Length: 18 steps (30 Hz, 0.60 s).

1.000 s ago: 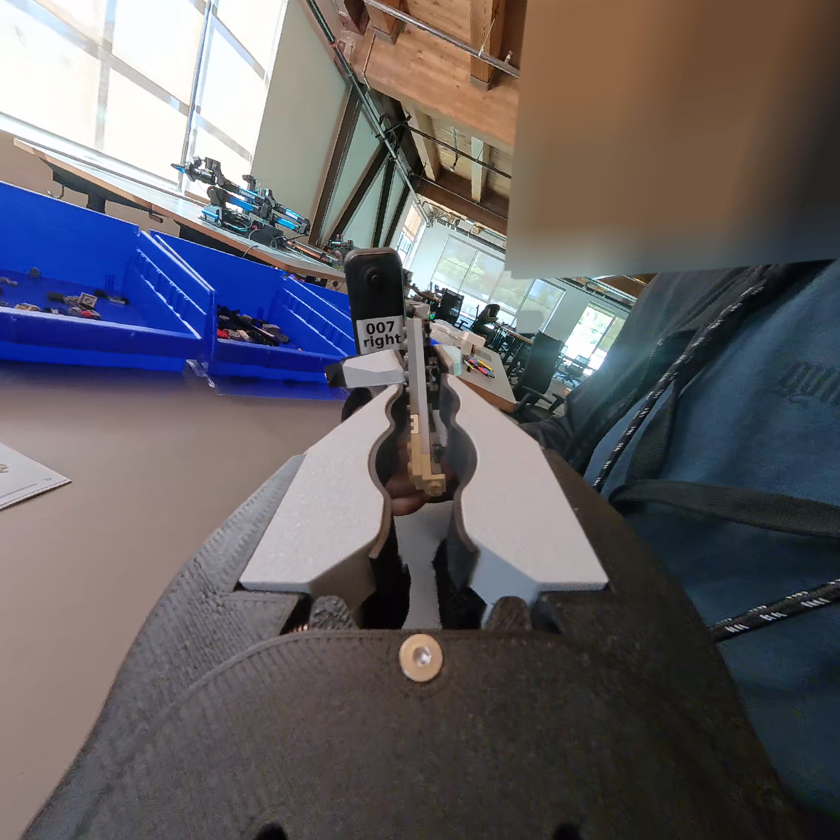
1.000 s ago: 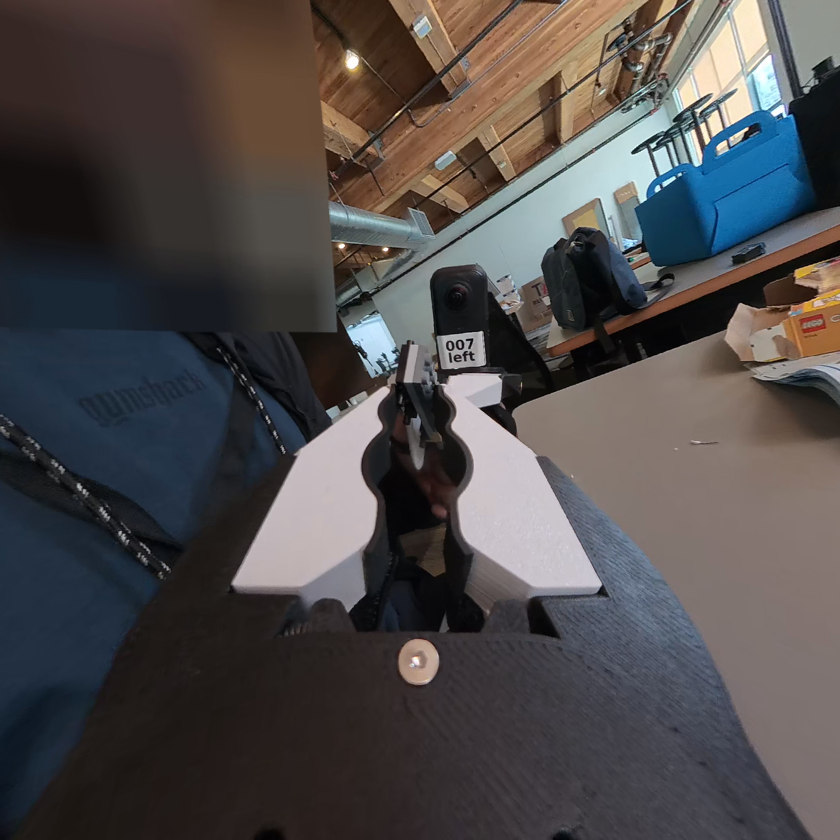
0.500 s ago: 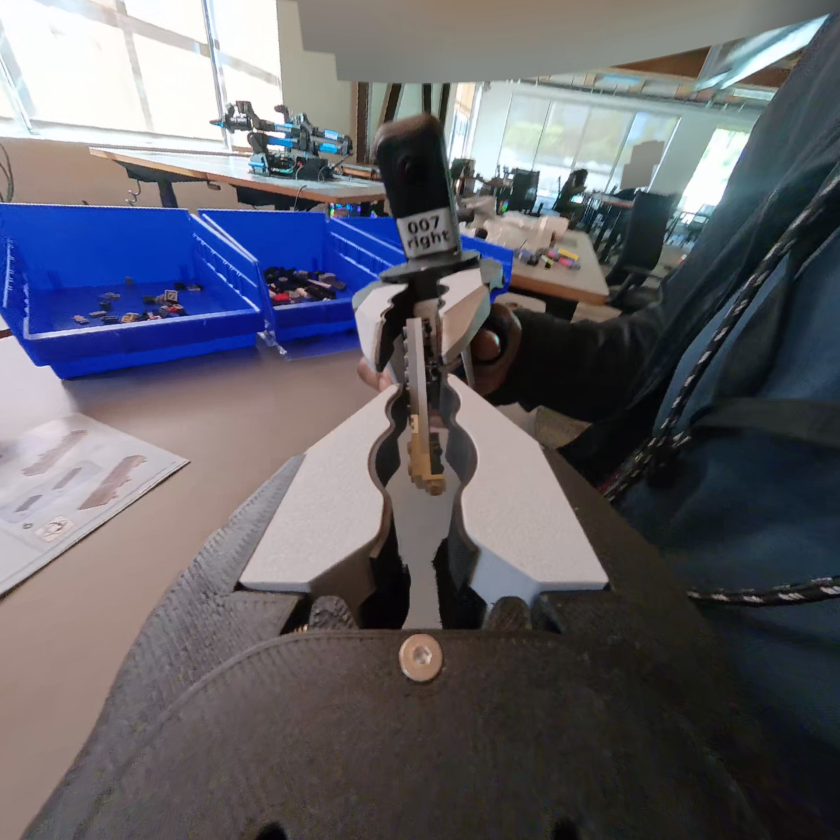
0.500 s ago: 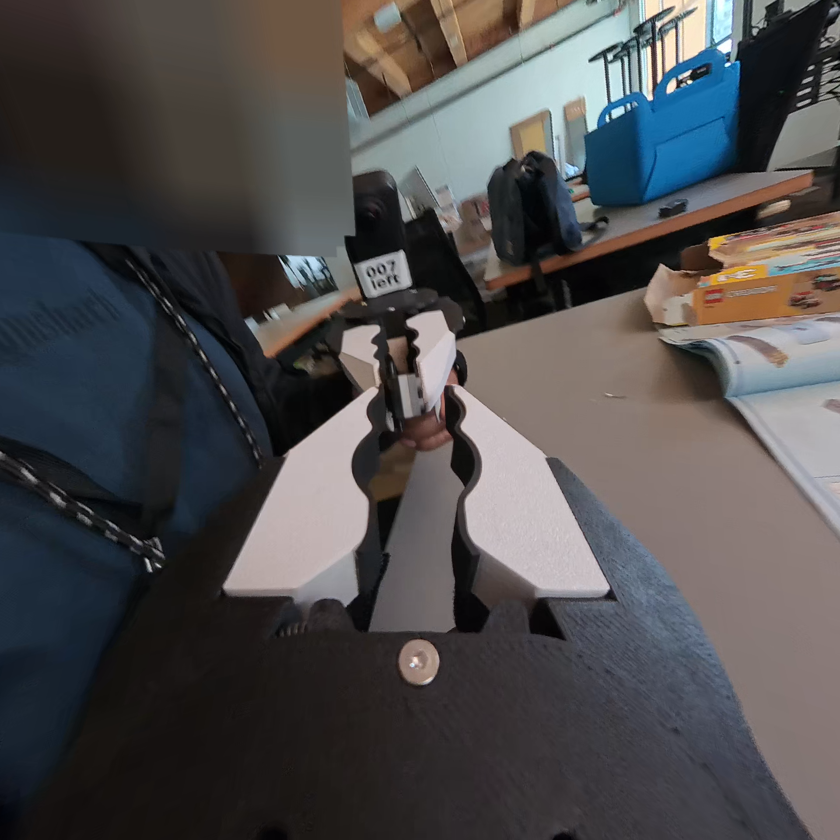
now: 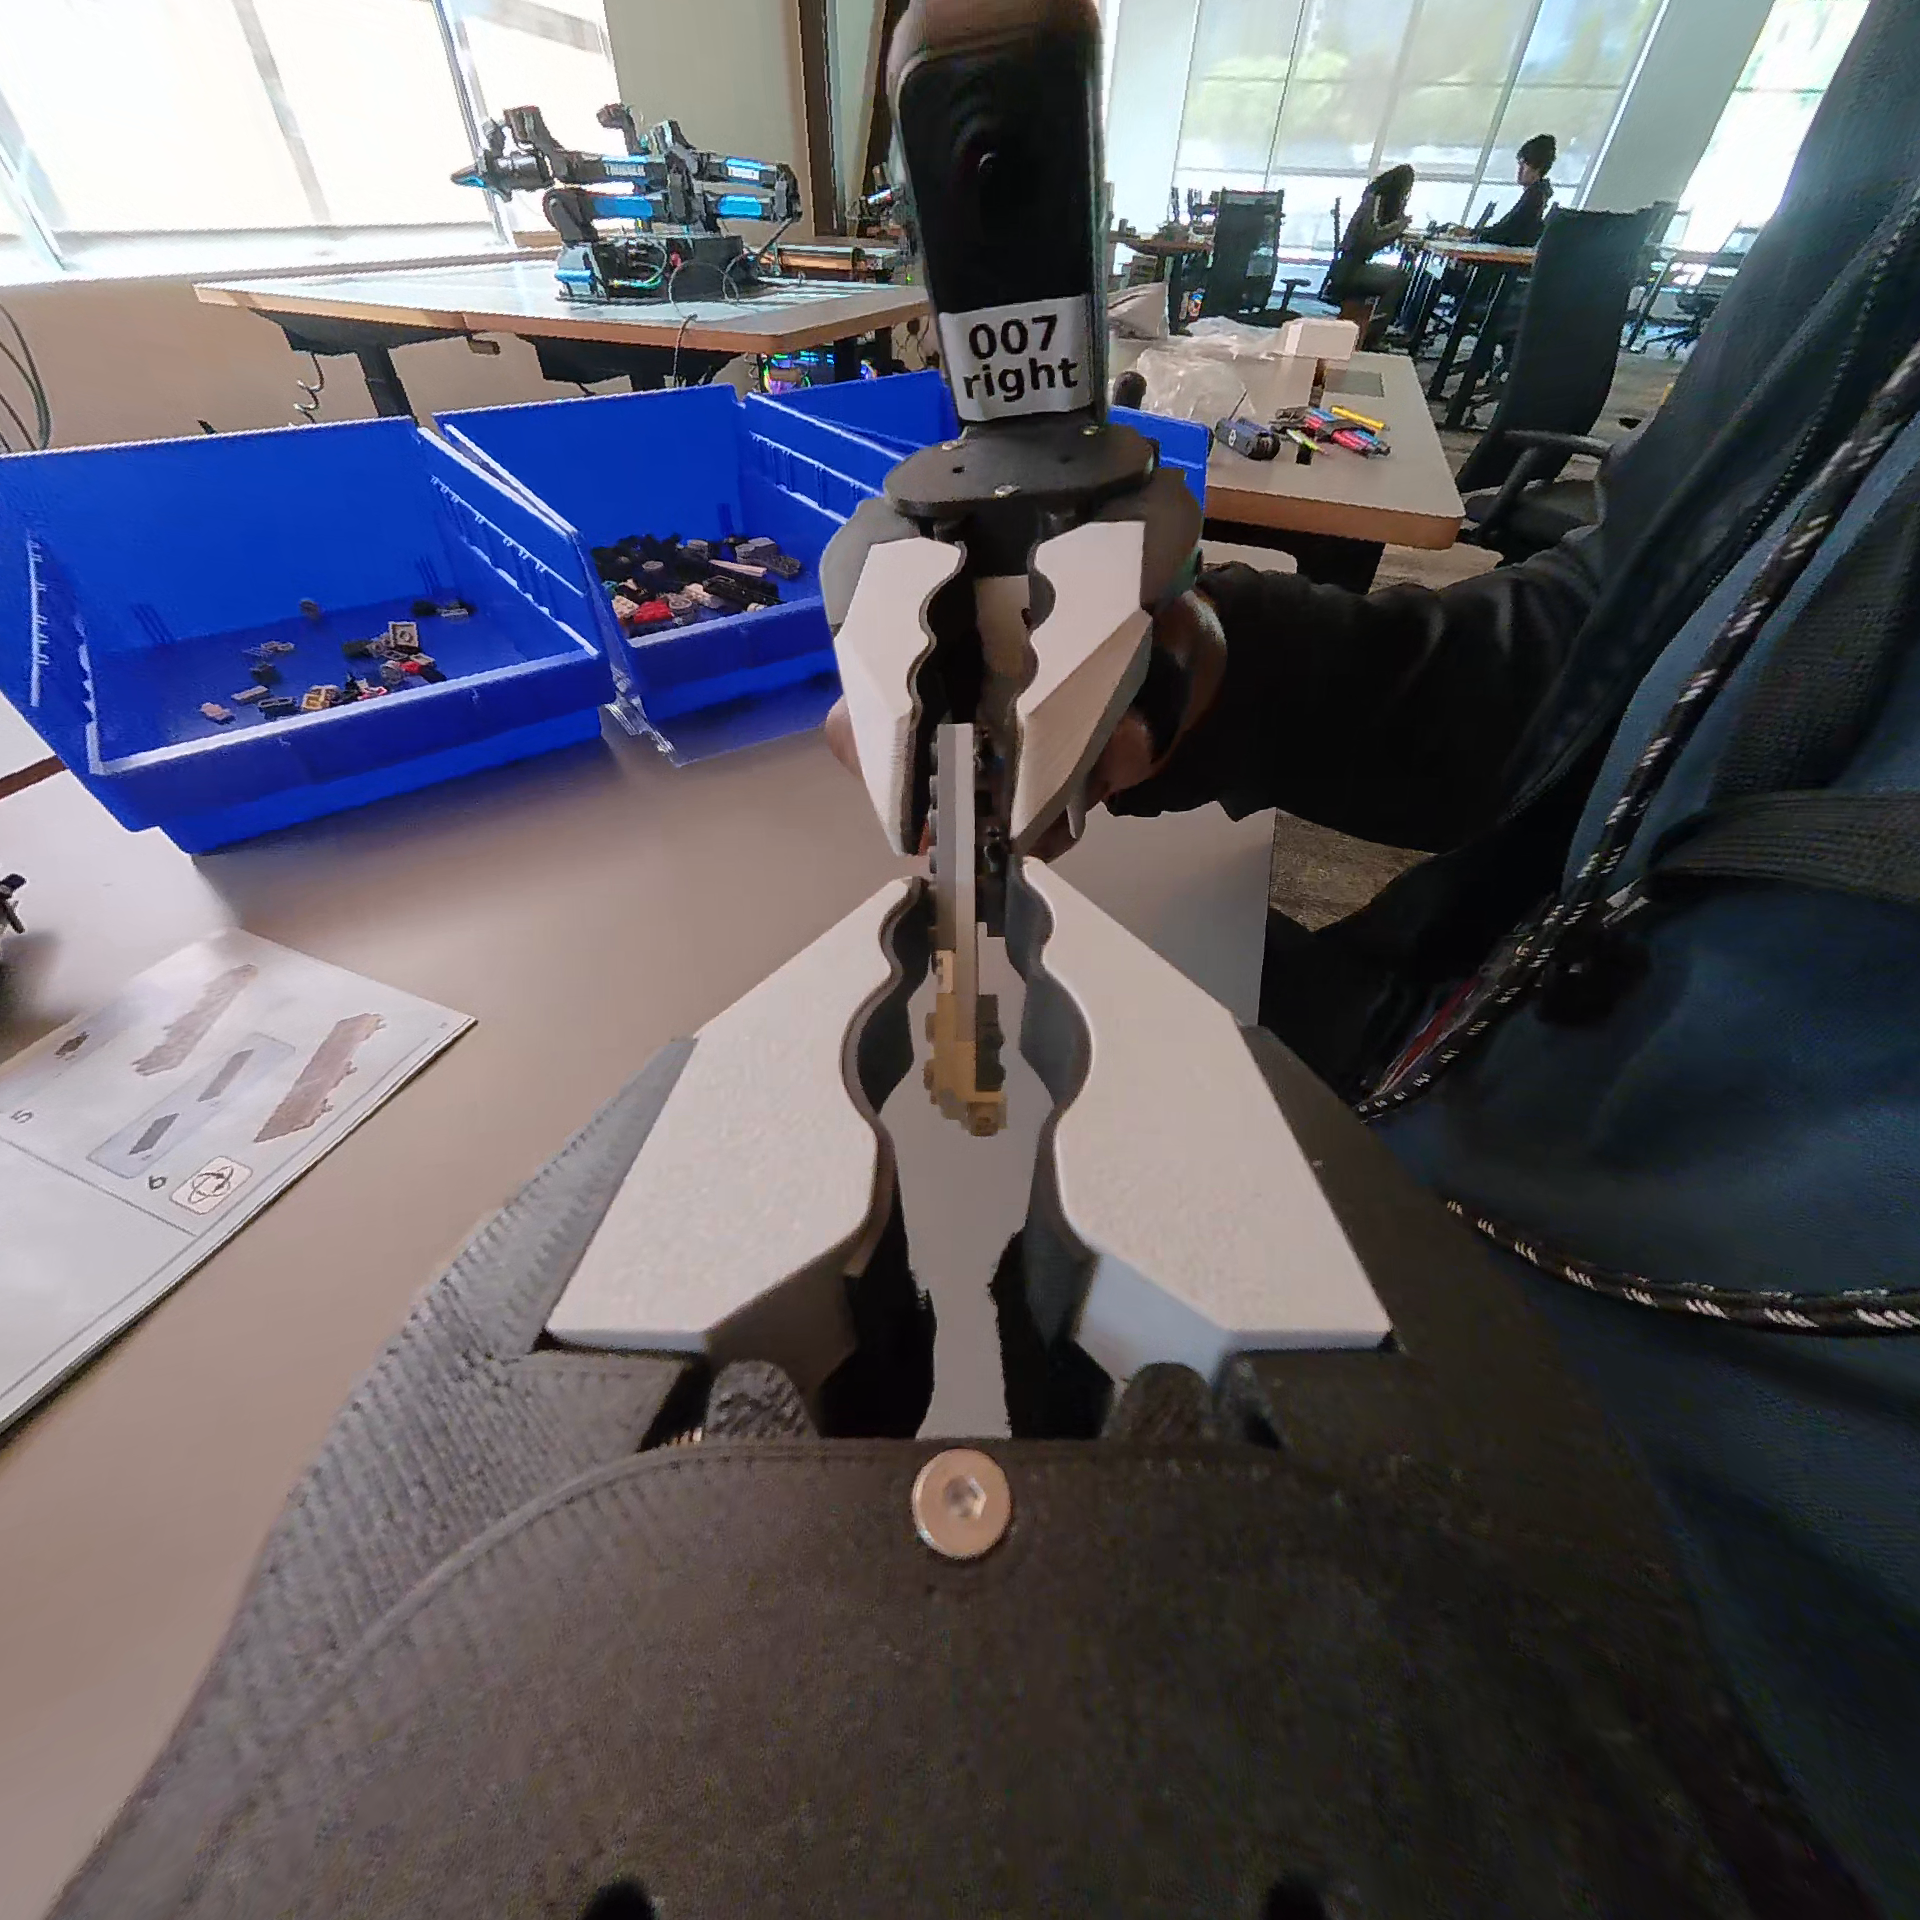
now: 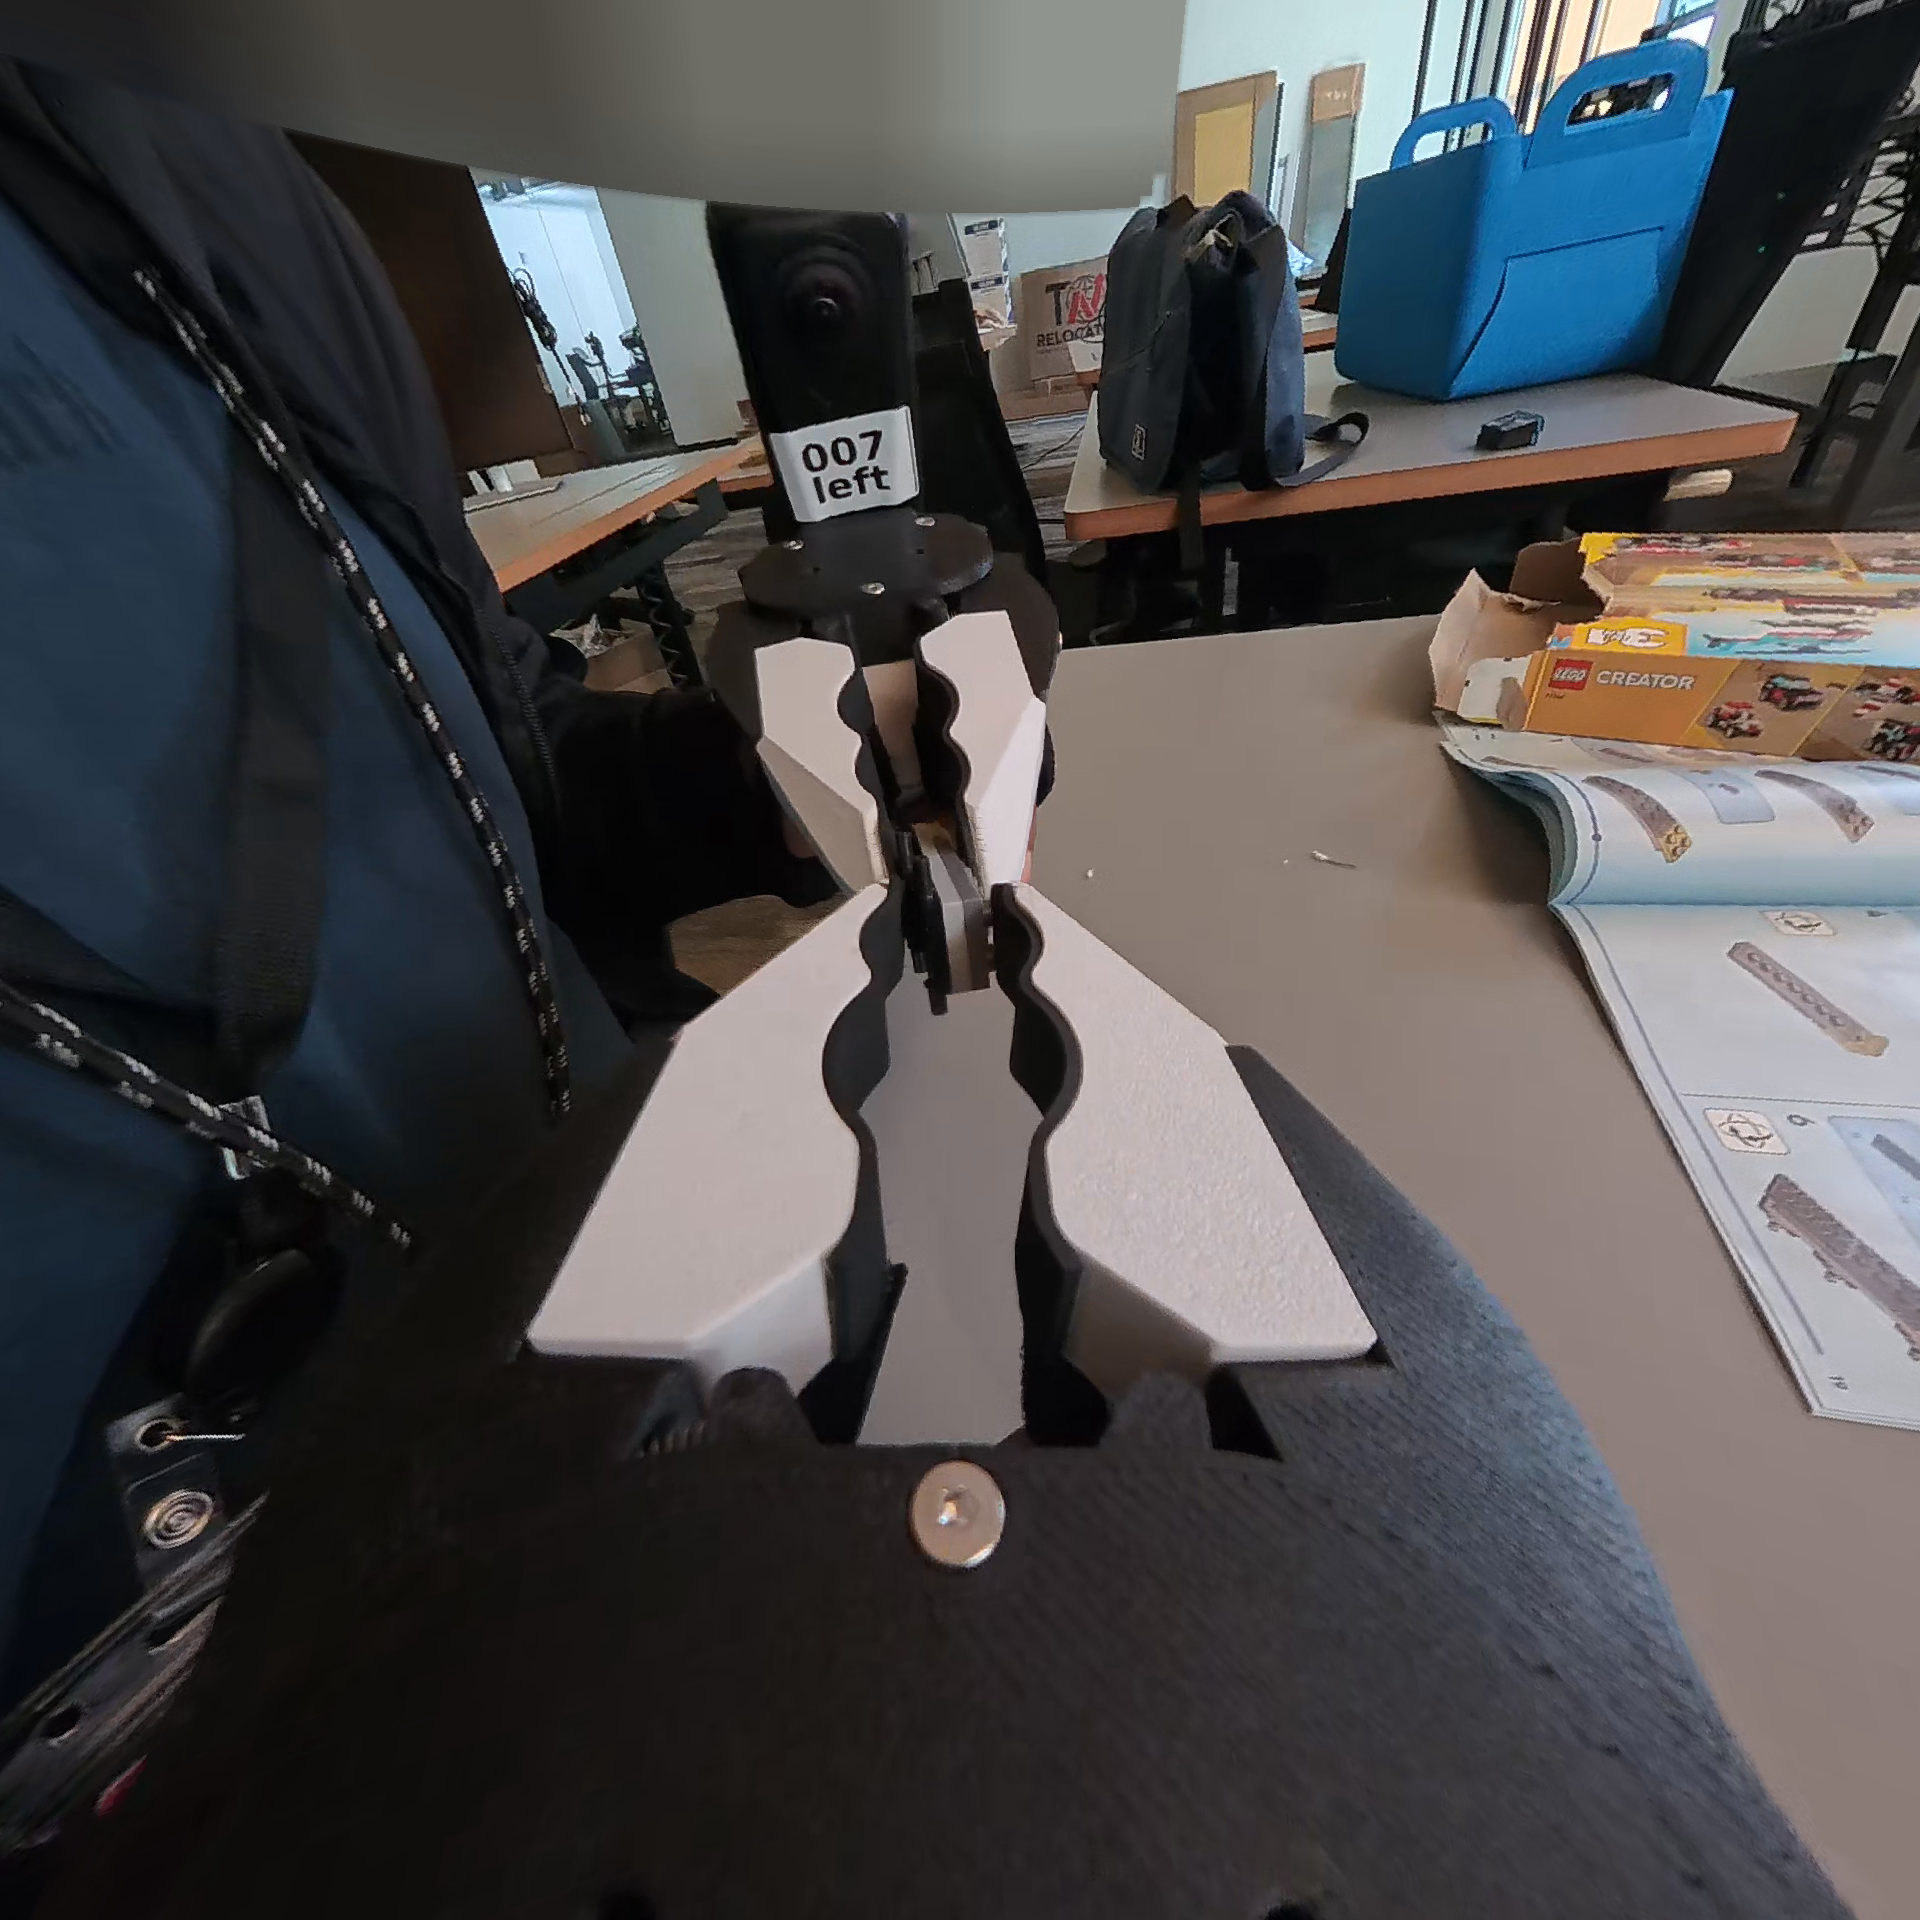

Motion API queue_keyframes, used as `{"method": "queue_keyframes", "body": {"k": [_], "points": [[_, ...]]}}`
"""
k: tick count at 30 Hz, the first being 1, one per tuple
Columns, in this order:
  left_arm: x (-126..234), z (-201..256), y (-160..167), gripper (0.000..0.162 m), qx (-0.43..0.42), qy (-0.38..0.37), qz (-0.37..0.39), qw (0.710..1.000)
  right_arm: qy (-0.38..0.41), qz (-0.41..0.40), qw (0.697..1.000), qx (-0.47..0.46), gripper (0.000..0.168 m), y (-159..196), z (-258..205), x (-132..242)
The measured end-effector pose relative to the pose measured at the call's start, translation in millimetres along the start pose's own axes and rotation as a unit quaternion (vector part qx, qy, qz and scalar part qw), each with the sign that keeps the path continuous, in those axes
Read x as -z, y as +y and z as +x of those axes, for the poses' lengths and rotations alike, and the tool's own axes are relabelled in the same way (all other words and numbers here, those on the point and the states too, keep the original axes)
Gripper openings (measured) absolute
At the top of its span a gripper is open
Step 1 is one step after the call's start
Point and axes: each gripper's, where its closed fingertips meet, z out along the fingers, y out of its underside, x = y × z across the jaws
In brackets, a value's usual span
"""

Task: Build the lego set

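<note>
Two grippers nose to nose above the grey worktop [image 5: 540, 935]. Left gripper [image 5: 961, 894] squeezed onto one end of a thin grey lego piece [image 5: 961, 935] with tan bits. Right gripper [image 6: 940, 904] squeezed onto the other end, held up on its edge between both. Blue bins [image 5: 312, 582] of small bricks behind. Open instruction book [image 6: 1766, 987] and a lego box [image 6: 1714, 696] lying beside.

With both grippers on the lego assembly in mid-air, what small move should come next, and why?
Probably press the two ends gently together. The left gripper and right gripper meet tip to tip, each clamping one end of the thin grey lego assembly held edge-on above the table, so nothing else braces it.
</note>
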Motion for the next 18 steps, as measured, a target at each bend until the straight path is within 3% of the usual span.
{"method": "queue_keyframes", "body": {"k": [9, 18], "points": [[2, -2, 0, 0.016, 0.064, 0.025, 0.019, 0.997, -0.005, 0.016, 1.0, -0.013, 0.013, -1, 0, -2], [4, -7, -1, 0.013, 0.21, 0.077, 0.056, 0.973, -0.022, 0.049, 0.99, -0.131, 0.013, -1, 9, -4]]}}
